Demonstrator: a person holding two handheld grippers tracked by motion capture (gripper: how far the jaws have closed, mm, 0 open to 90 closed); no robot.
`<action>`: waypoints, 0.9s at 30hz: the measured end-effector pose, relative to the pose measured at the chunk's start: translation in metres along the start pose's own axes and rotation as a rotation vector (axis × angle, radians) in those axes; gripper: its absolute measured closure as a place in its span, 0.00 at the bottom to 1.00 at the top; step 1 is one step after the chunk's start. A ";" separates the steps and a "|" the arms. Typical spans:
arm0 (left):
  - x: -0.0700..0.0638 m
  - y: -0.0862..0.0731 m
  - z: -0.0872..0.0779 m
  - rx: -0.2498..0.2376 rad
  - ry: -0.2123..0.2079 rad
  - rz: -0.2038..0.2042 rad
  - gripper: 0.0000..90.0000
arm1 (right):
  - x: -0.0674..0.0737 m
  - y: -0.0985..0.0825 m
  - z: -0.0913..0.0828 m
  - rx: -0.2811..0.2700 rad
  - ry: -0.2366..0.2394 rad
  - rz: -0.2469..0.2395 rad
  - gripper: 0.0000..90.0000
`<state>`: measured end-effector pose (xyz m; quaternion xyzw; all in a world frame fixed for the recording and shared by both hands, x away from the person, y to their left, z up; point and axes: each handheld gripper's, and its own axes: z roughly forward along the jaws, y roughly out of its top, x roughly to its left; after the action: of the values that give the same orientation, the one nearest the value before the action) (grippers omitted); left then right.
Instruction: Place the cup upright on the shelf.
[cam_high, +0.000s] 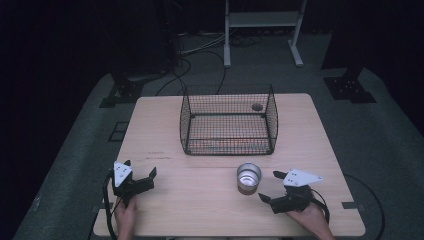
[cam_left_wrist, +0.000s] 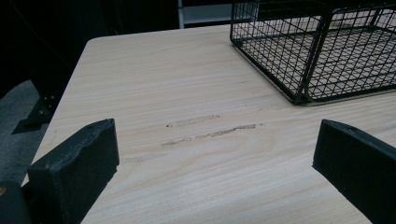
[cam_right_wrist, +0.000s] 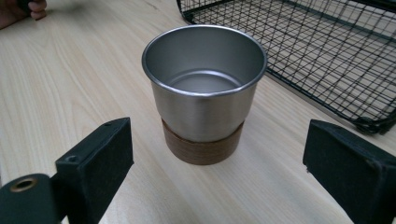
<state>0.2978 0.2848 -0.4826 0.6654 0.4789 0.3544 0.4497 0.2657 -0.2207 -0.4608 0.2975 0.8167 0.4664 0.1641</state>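
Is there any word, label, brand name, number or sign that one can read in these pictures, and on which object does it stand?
None: no text can be read.
The metal cup and its brown base band are blank.
The wire basket carries no tag.
The marks on the table are scuffs, not letters; in the high view they are too small to read.
The grey plates on the left gripper and right gripper show only dots.

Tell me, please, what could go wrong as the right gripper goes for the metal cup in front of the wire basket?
1. The metal cup tapers toward its brown base; the right gripper, open and level with that base, might slip on the smooth wall.
2. The cup stands upright and free on the table; a jaw arriving off-centre could tip it.
3. The wire basket stands just beyond; a push forward might knock the cup against it.
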 end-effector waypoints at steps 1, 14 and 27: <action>0.000 0.000 0.000 0.000 0.000 0.000 0.00 | 0.000 0.000 0.000 0.000 0.000 0.000 0.09; 0.000 0.000 0.000 0.000 0.000 -0.001 0.00 | 0.004 0.005 0.015 0.041 0.019 -0.004 0.03; 0.000 0.000 0.000 0.000 0.000 0.001 0.00 | 0.001 0.013 0.037 0.071 0.031 0.009 0.03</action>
<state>0.2977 0.2846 -0.4826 0.6657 0.4784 0.3548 0.4496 0.2892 -0.1902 -0.4683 0.2996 0.8338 0.4426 0.1385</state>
